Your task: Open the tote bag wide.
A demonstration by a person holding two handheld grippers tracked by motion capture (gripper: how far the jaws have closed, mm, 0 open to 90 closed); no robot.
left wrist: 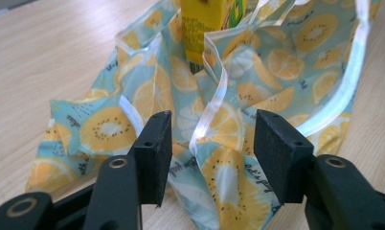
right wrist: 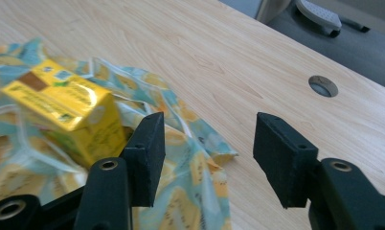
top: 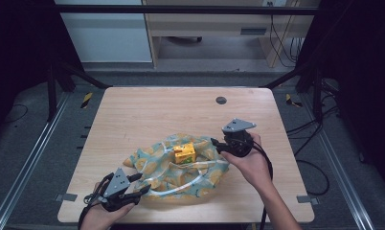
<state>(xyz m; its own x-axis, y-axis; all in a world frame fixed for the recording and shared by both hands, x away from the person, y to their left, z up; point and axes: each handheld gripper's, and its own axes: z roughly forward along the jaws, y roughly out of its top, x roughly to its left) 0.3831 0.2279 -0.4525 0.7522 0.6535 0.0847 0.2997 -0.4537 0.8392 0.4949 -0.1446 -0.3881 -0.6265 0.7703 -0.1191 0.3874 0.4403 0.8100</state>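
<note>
- At table's near left corner: left gripper [top: 139,183], jaws apart, gripping nothing; fruit-print bag [left wrist: 238,158] lies just beyond its pads.
- Right gripper [top: 213,142]: jaws apart, empty, at bag's far right edge.
- Yellow carton [top: 184,153]: upright amid the bag's folds.
- Wooden table [top: 147,110]: bears everything.

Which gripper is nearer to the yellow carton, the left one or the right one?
Right. The right gripper is just beside the yellow carton, jaws open. The left gripper sits farther off at the near edge of the fruit-print bag, also open.
</note>
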